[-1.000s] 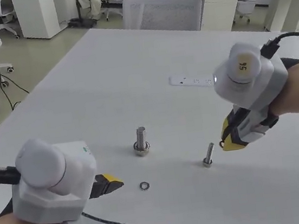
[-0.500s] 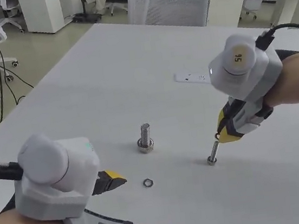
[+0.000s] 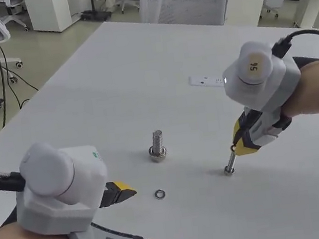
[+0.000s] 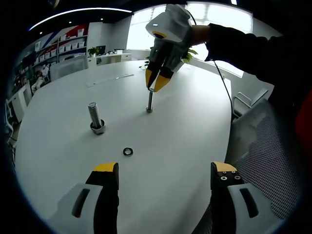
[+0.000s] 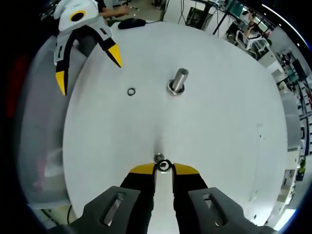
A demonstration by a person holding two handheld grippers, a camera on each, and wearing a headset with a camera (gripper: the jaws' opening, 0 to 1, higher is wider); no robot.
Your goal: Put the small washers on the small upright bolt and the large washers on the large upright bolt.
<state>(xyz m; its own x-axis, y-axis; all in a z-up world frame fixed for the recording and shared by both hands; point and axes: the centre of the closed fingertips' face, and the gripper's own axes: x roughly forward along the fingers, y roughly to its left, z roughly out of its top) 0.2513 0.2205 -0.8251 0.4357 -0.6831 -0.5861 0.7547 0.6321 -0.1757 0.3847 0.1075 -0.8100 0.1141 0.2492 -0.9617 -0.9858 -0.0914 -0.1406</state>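
Right gripper lower, washer at small bolt

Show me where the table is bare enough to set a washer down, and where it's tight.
Bare: the table beyond the large bolt, up to the white strip; also right of the small bolt. Crowded: between loose washer, left gripper and right gripper, shut on a small washer.
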